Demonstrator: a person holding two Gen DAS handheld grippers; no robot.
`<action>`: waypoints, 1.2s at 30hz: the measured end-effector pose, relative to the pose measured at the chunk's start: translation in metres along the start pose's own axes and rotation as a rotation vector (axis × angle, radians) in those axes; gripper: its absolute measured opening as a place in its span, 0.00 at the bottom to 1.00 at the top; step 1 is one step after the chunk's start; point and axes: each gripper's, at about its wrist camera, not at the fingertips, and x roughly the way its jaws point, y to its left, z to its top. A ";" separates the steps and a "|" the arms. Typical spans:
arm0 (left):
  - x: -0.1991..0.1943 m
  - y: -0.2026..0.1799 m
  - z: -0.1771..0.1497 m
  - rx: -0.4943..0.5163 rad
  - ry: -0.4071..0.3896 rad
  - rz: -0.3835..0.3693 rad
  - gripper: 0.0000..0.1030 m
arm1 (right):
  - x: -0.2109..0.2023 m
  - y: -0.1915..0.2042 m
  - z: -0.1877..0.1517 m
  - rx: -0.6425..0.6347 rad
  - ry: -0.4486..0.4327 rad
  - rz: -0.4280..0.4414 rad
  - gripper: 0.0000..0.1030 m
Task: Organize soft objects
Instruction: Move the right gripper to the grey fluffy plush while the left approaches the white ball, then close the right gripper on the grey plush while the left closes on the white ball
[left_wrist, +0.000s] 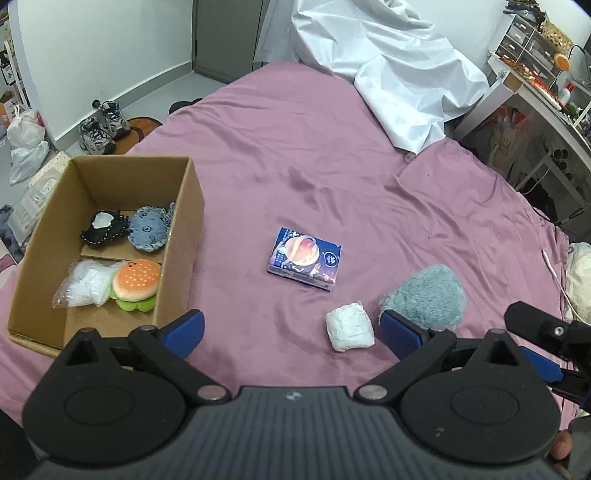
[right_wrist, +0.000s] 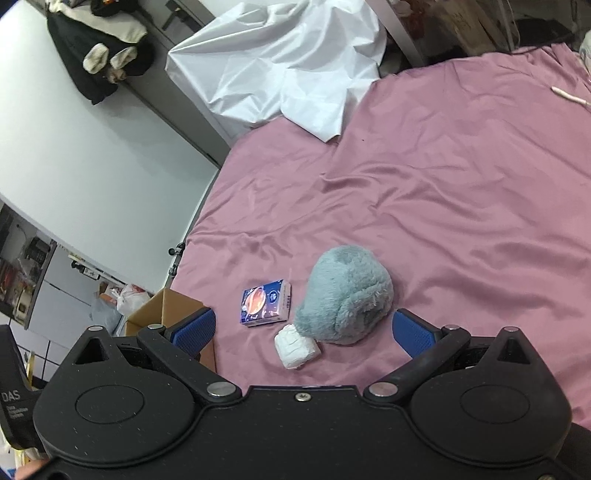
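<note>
A cardboard box (left_wrist: 192, 206) sits on the pink bed at the left; in it lie a burger plush (left_wrist: 136, 282), a white bag (left_wrist: 86, 288), a black plush (left_wrist: 103, 230) and a blue-grey plush (left_wrist: 149, 230). A fluffy grey-blue plush (left_wrist: 424, 295) (right_wrist: 347, 295) and a white wrapped bundle (left_wrist: 350, 326) (right_wrist: 297, 346) lie on the sheet. My left gripper (left_wrist: 291, 334) is open and empty above the sheet. My right gripper (right_wrist: 304, 332) is open and empty, just short of the plush and bundle; it also shows in the left wrist view (left_wrist: 539, 343).
A dark blue printed carton (left_wrist: 304, 264) (right_wrist: 266, 302) lies mid-bed. The cardboard box corner (right_wrist: 166, 310) shows at left. A white plastic sheet (left_wrist: 388, 66) (right_wrist: 280, 70) covers the far edge. Shoes (left_wrist: 103, 127) and bags stand on the floor; shelves (left_wrist: 535, 74) at right.
</note>
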 end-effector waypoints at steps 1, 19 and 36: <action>0.003 0.000 0.001 -0.002 0.002 -0.001 0.97 | 0.000 0.000 0.000 0.001 -0.003 0.002 1.00; 0.040 0.001 0.012 -0.034 0.044 -0.018 0.74 | 0.037 -0.010 0.011 0.066 0.084 0.027 0.92; 0.089 -0.014 0.008 -0.067 0.162 -0.080 0.64 | 0.088 -0.023 0.020 0.160 0.184 -0.069 0.80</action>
